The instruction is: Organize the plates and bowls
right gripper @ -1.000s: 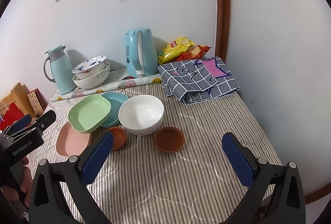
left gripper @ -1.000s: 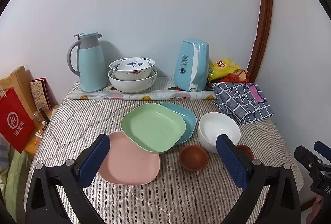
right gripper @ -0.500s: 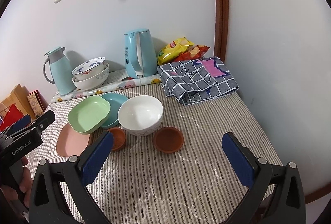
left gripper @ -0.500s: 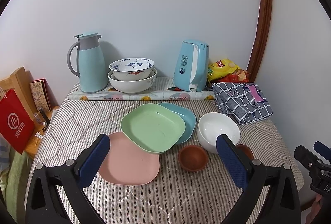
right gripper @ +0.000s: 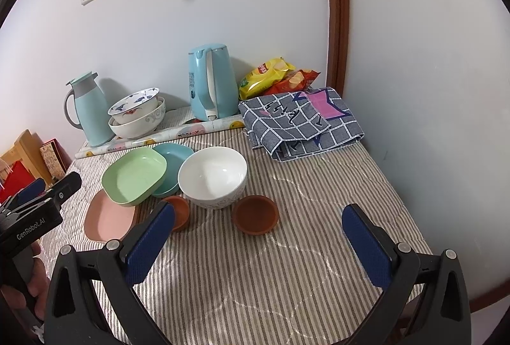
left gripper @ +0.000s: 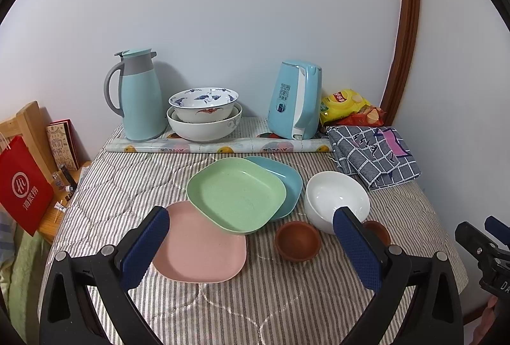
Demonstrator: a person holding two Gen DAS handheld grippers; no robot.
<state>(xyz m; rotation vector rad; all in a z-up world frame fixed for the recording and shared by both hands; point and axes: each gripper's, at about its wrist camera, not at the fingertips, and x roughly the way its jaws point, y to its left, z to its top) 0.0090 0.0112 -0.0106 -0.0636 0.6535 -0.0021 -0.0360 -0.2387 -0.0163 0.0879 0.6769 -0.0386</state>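
On the striped table a green plate (left gripper: 236, 193) leans over a pink plate (left gripper: 199, 246) and a blue plate (left gripper: 285, 180). To their right a white bowl (left gripper: 336, 196) stands between two small brown bowls, one (left gripper: 298, 241) in front of it and one (right gripper: 255, 214) to its right. Two patterned bowls (left gripper: 204, 113) are stacked at the back. My left gripper (left gripper: 251, 243) is open, hovering near the pink plate and the brown bowl, holding nothing. My right gripper (right gripper: 258, 238) is open above the table's front, just short of the brown bowl.
A teal thermos jug (left gripper: 138, 96) and a teal kettle (left gripper: 295, 99) stand by the wall behind a rolled mat (left gripper: 216, 149). Snack bags (left gripper: 347, 107) and a folded checked cloth (left gripper: 373, 153) fill the back right. A red bag (left gripper: 22, 185) lies left of the table.
Both views have shifted only slightly; the dishes have not moved and both grippers stay open.
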